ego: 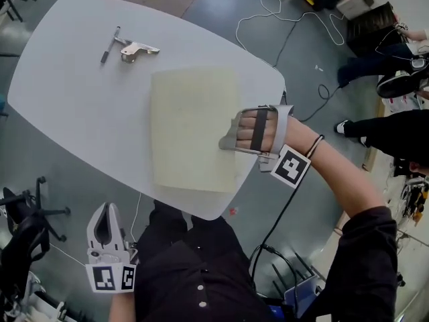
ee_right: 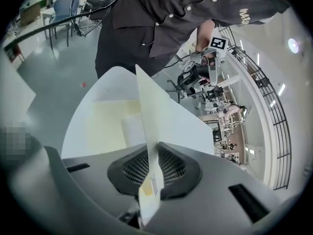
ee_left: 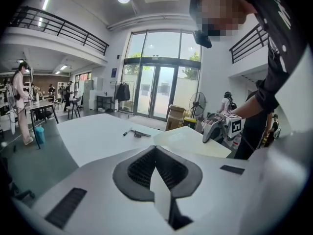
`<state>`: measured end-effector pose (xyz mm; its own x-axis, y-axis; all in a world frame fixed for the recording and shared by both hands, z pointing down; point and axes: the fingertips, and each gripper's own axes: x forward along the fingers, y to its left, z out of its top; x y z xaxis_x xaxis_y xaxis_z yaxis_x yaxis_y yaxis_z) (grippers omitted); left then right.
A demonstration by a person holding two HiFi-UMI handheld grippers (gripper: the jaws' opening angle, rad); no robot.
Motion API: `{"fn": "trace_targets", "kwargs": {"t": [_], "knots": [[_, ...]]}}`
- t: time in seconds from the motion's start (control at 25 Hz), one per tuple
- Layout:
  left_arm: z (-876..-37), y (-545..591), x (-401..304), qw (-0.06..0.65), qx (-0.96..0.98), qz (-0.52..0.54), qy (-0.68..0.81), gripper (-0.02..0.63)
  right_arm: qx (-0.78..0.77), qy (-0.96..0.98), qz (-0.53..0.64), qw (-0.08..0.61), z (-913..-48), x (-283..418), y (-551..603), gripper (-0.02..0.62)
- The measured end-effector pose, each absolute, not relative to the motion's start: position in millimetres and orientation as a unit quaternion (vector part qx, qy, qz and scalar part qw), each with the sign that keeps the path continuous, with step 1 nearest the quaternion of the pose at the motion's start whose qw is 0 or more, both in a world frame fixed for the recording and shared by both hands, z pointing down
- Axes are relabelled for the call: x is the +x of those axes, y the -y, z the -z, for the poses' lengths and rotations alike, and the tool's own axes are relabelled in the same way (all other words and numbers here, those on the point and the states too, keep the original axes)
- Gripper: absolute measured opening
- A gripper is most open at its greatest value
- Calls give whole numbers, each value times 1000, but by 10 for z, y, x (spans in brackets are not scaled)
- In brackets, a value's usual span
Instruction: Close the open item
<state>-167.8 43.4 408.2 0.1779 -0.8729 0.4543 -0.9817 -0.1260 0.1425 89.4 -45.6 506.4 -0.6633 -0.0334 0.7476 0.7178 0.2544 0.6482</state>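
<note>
A cream folder (ego: pixel 194 133) is laid at the middle of a white rounded table (ego: pixel 74 106), with its long right edge close to the table's rim. That edge is met by the right gripper (ego: pixel 226 141), which is reached in from the right. In the right gripper view the folder's thin cover (ee_right: pixel 151 126) is seen edge-on, running forward from between the ribbed pads (ee_right: pixel 173 168). The jaws are closed onto it from both sides. From the head view the cover appears to lie flat, though whether it is fully down cannot be told. The left gripper (ego: pixel 106 213) is held off the table, near the person's left side and well apart from the folder. In the left gripper view its pads are seen pressed together with nothing between them. A pen (ego: pixel 110 45) and a small metal hand tool (ego: pixel 137 49) are found side by side at the far left part of the table, well apart from the folder. A black cable (ego: pixel 288 210) is hung from the right gripper past the table's edge, a white cord (ego: pixel 295 19) is looped on the floor beyond, and an office chair (ego: pixel 27 223) is stood left of the left gripper.
</note>
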Motion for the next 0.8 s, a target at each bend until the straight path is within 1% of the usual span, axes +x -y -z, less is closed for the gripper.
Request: {"fn": "trace_targets", "kwargs": {"t": [0.48, 0.68, 0.8], "knots": [[-4272, -634, -1607, 223, 735, -167, 618, 17, -255, 730, 520, 363, -5566, 1274, 492, 74], [-4302, -684, -1610, 224, 735, -170, 617, 17, -292, 726, 483, 394, -5741, 1338, 494, 98], [-4318, -707, -1655, 226, 734, -170, 617, 17, -321, 715, 454, 423, -5767, 1322, 502, 112]]}}
